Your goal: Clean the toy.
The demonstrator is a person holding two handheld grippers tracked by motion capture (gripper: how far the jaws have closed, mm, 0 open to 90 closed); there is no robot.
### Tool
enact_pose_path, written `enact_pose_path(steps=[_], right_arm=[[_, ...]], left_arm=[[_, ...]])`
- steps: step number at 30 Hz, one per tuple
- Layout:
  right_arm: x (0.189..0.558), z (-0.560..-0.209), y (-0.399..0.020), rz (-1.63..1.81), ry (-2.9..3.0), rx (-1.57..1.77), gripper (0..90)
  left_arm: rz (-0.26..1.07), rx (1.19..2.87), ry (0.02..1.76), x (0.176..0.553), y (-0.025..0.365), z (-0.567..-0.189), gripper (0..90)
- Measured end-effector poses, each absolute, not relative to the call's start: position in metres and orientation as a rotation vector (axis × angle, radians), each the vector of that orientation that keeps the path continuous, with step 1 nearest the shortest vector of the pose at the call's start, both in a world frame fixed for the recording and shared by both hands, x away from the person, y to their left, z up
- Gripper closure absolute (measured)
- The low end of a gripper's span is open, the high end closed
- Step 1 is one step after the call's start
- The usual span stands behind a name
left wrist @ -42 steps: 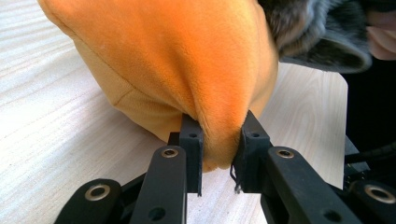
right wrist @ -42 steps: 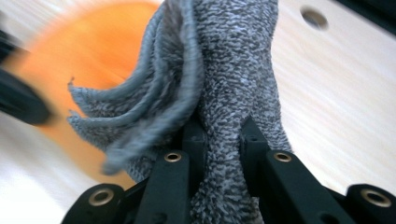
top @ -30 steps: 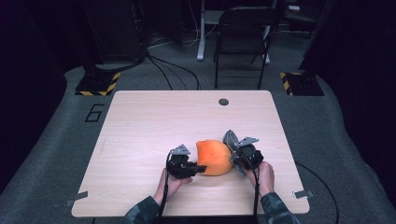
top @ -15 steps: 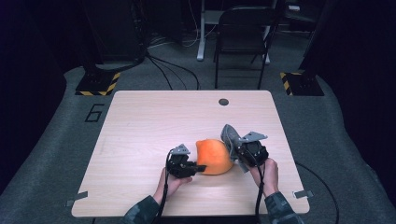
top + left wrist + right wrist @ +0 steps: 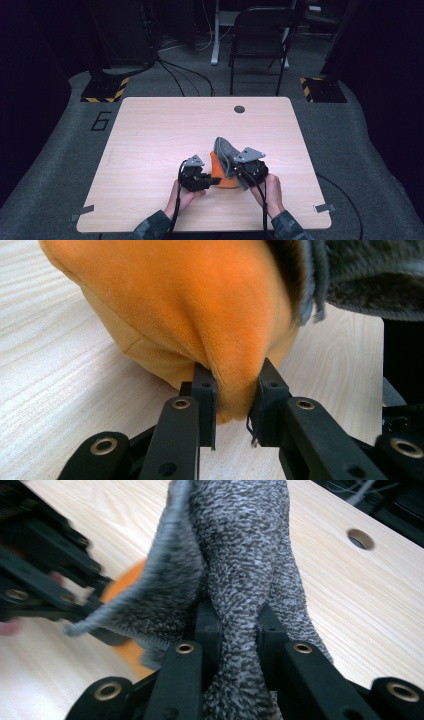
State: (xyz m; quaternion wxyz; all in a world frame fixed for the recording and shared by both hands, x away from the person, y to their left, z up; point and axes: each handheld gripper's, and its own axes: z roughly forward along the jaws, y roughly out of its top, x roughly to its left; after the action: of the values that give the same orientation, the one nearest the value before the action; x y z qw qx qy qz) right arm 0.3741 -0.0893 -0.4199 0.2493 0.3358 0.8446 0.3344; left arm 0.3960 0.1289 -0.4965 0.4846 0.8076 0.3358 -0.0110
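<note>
An orange plush cloth (image 5: 220, 175) lies bunched near the table's front edge, with a grey speckled fleece cloth (image 5: 226, 152) draped over its right side. My left gripper (image 5: 206, 181) is shut on a fold of the orange cloth (image 5: 210, 320); the jaws pinch it from both sides at the left gripper (image 5: 234, 407). My right gripper (image 5: 239, 170) is shut on the grey cloth (image 5: 240, 545), which rises between the jaws at the right gripper (image 5: 239, 630) and stands lifted above the orange one. The left gripper's dark body (image 5: 45, 565) shows at the left of the right gripper view.
The light wooden table (image 5: 165, 130) has a round cable hole (image 5: 239, 109) near its far edge. A folding chair (image 5: 260, 30) stands beyond the table, with yellow-black floor markers (image 5: 104, 90) at both far corners.
My right gripper has risen and moved leftward, pulling the grey cloth up and over the orange cloth, which shows less than before. The left gripper has stayed in place.
</note>
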Motion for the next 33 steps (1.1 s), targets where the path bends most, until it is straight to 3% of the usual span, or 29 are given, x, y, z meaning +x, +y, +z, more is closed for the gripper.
enact_pose_path(steps=[12, 25, 29, 33], right_arm=[[0.399, -0.448, -0.129, 0.767, 2.27, 1.129, 77.7], [0.419, -0.491, -0.137, 0.571, 2.344, 1.206, 77.6], [0.417, -0.477, -0.142, 0.596, 2.297, 1.209, 77.6], [0.401, -0.437, -0.147, 0.773, 2.195, 1.211, 77.6]], left_arm=[[-0.028, 1.963, 0.815, 0.396, 0.128, -0.496, 75.7], [-0.028, 1.972, 0.798, 0.396, 0.128, -0.497, 75.7], [-0.029, 1.971, 0.799, 0.396, 0.129, -0.497, 75.6], [-0.03, 1.972, 0.798, 0.396, 0.128, -0.497, 75.5]])
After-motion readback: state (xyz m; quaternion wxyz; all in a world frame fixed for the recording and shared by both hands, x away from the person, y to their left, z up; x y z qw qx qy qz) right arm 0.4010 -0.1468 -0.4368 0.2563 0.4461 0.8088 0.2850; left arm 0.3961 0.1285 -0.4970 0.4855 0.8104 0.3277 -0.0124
